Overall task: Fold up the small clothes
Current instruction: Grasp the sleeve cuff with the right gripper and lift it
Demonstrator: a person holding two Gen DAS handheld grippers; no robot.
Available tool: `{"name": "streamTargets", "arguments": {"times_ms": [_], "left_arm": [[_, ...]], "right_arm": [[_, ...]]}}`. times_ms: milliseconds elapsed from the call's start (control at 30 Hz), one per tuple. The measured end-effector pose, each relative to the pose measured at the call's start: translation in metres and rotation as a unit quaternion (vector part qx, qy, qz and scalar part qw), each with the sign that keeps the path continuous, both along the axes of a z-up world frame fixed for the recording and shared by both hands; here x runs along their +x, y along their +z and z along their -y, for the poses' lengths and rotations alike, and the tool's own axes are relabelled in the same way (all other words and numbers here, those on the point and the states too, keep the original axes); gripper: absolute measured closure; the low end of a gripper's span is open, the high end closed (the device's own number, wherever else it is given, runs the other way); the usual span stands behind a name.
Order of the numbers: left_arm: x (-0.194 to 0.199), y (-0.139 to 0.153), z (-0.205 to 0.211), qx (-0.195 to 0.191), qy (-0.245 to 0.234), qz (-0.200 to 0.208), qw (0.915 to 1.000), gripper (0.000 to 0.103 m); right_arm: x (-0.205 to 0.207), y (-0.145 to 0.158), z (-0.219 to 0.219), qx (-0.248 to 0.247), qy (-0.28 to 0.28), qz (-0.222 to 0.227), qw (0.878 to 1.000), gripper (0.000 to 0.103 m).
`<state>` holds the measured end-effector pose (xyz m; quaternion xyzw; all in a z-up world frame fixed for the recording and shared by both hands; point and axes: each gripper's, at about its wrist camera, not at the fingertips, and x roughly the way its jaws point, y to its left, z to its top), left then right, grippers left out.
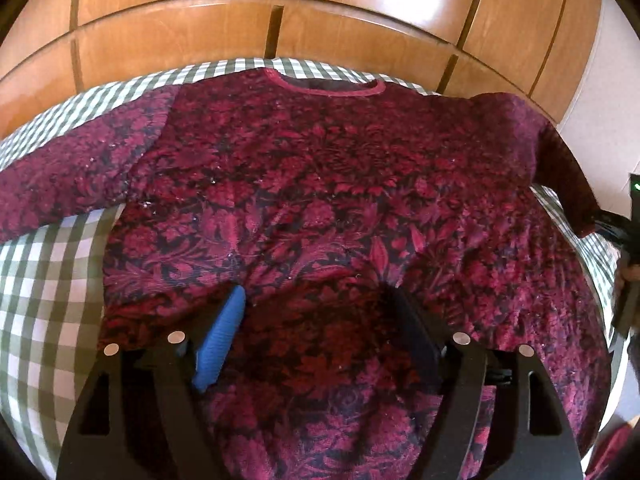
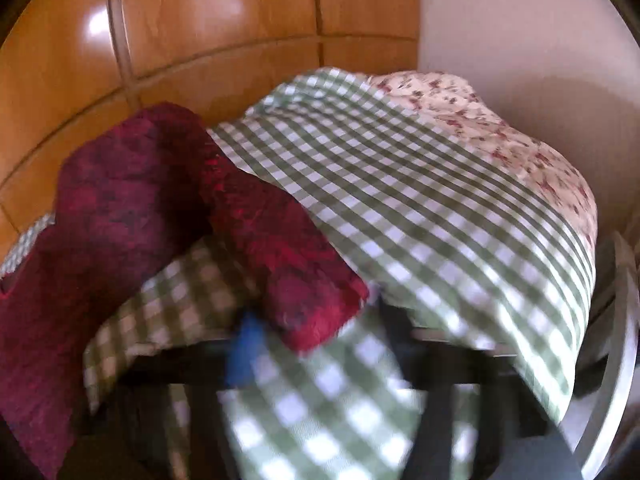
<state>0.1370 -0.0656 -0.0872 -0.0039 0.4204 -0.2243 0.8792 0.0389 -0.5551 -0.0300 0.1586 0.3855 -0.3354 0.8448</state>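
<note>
A burgundy floral sweater [image 1: 320, 200] lies face up on a green-and-white checked bedcover [image 1: 48, 280], with its neckline [image 1: 320, 84] at the far side. My left gripper [image 1: 316, 296] hovers open over the sweater's lower body with nothing between its fingers. The sweater's right sleeve [image 1: 560, 168] is lifted off the bed and runs to my right gripper [image 1: 604, 224] at the frame's right edge. In the blurred right wrist view the sleeve cuff [image 2: 304, 304] sits at my right gripper [image 2: 320, 332], which is shut on it. Checked cloth [image 2: 320, 400] bunches just beneath the fingers.
Glossy wooden wardrobe doors [image 1: 320, 20] stand right behind the bed. A cream floral quilt [image 2: 500, 140] lies under the far corner of the bedcover [image 2: 400, 200], beside a white wall [image 2: 520, 40]. A white curved frame [image 2: 616, 340] is at the right edge.
</note>
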Motion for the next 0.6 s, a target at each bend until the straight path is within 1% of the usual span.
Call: {"name": "streamTargets", "arguments": {"times_ms": [100, 167, 200, 267, 333, 367, 433, 467, 533, 567, 600], "left_arm": [[-0.001, 0.000, 0.000, 0.000, 0.000, 0.000, 1.0000, 0.027], [0.000, -0.001, 0.002, -0.001, 0.000, 0.000, 1.0000, 0.027], [0.000, -0.001, 0.001, -0.001, 0.000, 0.000, 1.0000, 0.026], [0.000, -0.001, 0.002, -0.001, -0.001, -0.001, 1.0000, 0.026], [0.000, -0.001, 0.002, 0.000, -0.001, -0.001, 1.0000, 0.026], [0.000, -0.001, 0.002, 0.000, -0.001, -0.001, 1.0000, 0.026], [0.000, -0.001, 0.002, 0.000, -0.002, -0.001, 1.0000, 0.025], [0.000, -0.001, 0.002, 0.002, -0.002, -0.001, 1.0000, 0.025], [0.000, -0.001, 0.003, 0.006, -0.003, -0.001, 1.0000, 0.024], [0.001, -0.002, 0.004, 0.006, -0.004, -0.001, 1.0000, 0.024], [0.001, -0.002, 0.004, 0.007, -0.004, -0.002, 1.0000, 0.024]], "right_arm": [[-0.007, 0.028, 0.010, -0.047, 0.002, 0.008, 0.999, 0.093], [-0.015, 0.054, 0.015, -0.078, 0.001, 0.018, 0.997, 0.094], [-0.021, 0.070, 0.020, -0.104, -0.004, 0.022, 0.994, 0.094], [-0.023, 0.090, 0.035, -0.139, -0.018, 0.020, 0.990, 0.094], [-0.016, 0.102, 0.056, -0.171, -0.032, 0.005, 0.985, 0.094], [-0.010, 0.103, 0.066, -0.176, -0.036, -0.005, 0.984, 0.095], [0.008, 0.094, 0.085, -0.184, -0.042, -0.035, 0.981, 0.095], [0.021, 0.081, 0.097, -0.180, -0.046, -0.061, 0.981, 0.095], [0.036, 0.058, 0.115, -0.140, -0.052, -0.087, 0.985, 0.094], [0.040, 0.048, 0.124, -0.118, -0.057, -0.090, 0.987, 0.093], [0.044, 0.040, 0.132, -0.099, -0.066, -0.081, 0.990, 0.088]]}}
